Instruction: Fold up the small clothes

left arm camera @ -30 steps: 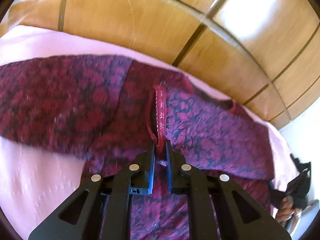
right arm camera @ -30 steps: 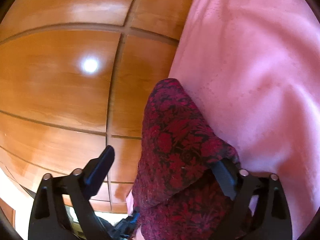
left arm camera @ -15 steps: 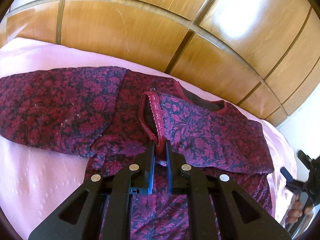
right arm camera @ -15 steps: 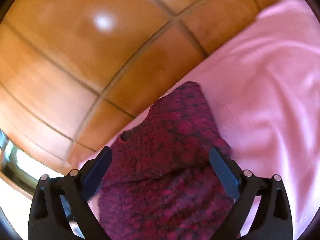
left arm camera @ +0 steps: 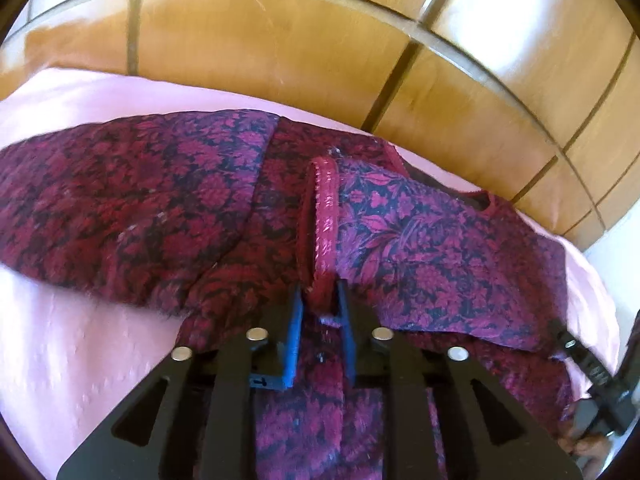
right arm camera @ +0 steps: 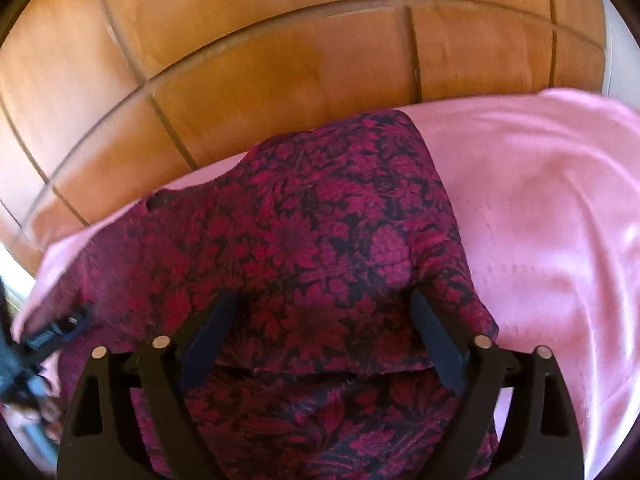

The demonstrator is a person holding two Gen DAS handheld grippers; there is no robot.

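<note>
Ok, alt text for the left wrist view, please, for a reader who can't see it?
The left gripper has just been opening, a red sleeve cuff between its fingers. The maroon floral garment lies on a pink sheet below wooden panelling.

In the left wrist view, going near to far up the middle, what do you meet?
Left gripper → sleeve cuff of the red floral garment → pink sheet → wooden panels.

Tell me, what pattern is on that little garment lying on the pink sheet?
A dark red floral print on the garment, clearest in the right wrist view.
</note>
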